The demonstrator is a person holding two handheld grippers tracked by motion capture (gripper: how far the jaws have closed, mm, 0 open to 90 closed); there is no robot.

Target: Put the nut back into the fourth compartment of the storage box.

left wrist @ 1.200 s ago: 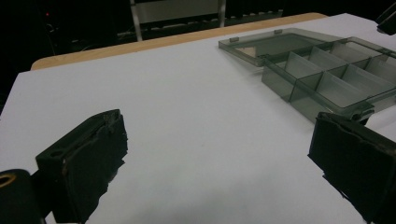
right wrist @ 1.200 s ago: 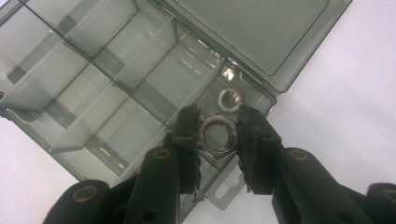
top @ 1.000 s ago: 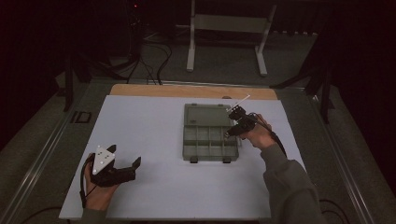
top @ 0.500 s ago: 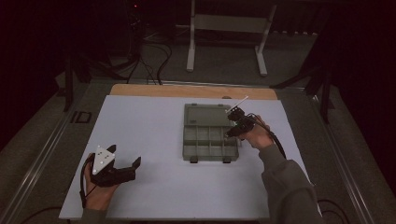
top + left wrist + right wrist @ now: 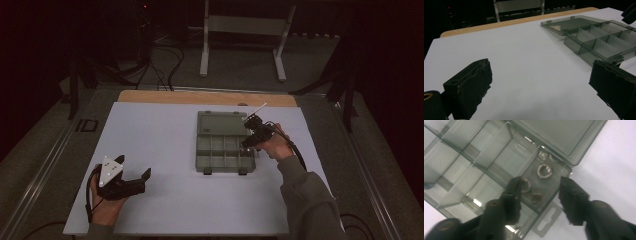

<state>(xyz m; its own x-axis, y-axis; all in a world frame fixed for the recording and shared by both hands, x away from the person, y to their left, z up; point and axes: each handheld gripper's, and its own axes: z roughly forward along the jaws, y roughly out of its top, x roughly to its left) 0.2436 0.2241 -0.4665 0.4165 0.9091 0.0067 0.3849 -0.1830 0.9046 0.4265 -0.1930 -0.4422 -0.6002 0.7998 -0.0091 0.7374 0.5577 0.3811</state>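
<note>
- At about seven o'clock on the white table (image 5: 165, 210), nearest me, the left gripper (image 5: 131, 183) rests in the person's hand, jaws spread wide with only bare tabletop between them
- In the left gripper view the same gripper (image 5: 541, 85) faces the clear box (image 5: 599, 40) up at two o'clock, well apart from it
- Out at three o'clock the right gripper (image 5: 251, 131) hangs over the right end of the box (image 5: 220, 150), tipped down toward a corner compartment
- Its jaws have just been opening and now stand about half open; in the right gripper view the right gripper (image 5: 540, 192) has nothing pinched between its pads
- A small metal ring (image 5: 544, 171) lies in that corner compartment, just past the jaw tips at twelve o'clock
- A second ring (image 5: 526, 185) sits right beside the left-hand jaw, and I cannot tell if they touch
- A small brownish bit (image 5: 537, 197) lies between the jaws on the compartment floor
- The lid (image 5: 220, 122) lies open flat on the far side of the box, at twelve o'clock
</note>
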